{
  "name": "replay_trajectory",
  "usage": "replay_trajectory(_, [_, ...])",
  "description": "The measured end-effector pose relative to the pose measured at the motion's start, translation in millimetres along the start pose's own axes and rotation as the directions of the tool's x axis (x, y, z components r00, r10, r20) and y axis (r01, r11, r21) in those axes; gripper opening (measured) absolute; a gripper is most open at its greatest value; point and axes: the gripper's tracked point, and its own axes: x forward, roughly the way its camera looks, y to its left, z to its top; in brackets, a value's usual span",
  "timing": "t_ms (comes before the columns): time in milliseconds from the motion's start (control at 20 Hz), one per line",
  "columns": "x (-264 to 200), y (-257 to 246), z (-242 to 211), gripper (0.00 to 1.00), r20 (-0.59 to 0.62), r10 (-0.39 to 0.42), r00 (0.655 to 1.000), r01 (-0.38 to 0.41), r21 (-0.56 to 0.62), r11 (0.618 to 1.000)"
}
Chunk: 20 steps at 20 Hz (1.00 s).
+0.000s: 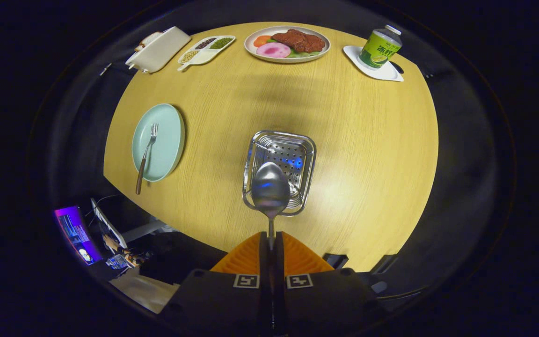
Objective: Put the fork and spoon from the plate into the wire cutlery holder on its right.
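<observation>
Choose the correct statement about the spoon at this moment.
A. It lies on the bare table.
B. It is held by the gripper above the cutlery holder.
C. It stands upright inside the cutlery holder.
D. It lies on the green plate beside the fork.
B: the gripper pinches the spoon by its handle, bowl over the cutlery holder; the fork lies alone on the plate.

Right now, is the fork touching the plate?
Touching. The gripper view shows the fork lying on the plate, handle poking over its rim. The gripper is shut on the spoon.

spoon (270,189) handle hidden between fingers (297,256)
</observation>
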Motion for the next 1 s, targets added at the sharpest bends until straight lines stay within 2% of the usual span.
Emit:
replay_trajectory(100, [6.1,7.1,2.7,0.06,-0.054,0.024,0.998,-0.025,-0.022,0.999])
replay_trajectory(250, [16.5,1.7,2.2,0.08,-0.140,-0.023,0.990,0.022,-0.005,1.000])
replay_trajectory(500, [8.5,5.6,30.4,0.15,-0.094,0.001,0.996,0.002,0.038,0.999])
replay_trajectory(600, [0.1,5.7,36.4,0.22,-0.068,0.009,0.998,-0.007,0.027,1.000])
replay_trajectory(650, [-6.0,4.6,38.2,0.36,-0.051,0.005,0.999,-0.004,0.019,1.000])
replay_trajectory(700, [-11.4,3.9,38.7,0.41,-0.031,0.006,1.000,-0.005,0.014,1.000])
replay_trajectory(750, [-18.3,3.1,39.2,0.55,-0.012,0.006,1.000,-0.005,0.013,1.000])
replay_trajectory(800, [-24.8,4.7,39.9,0.62,0.013,0.012,1.000,-0.012,0.020,1.000])
replay_trajectory(850, [-33.2,7.6,40.1,0.75,0.038,0.022,0.999,-0.023,0.033,0.999])
replay_trajectory(1000, [-61.8,24.3,35.9,0.90,0.129,0.077,0.989,-0.086,0.068,0.994])
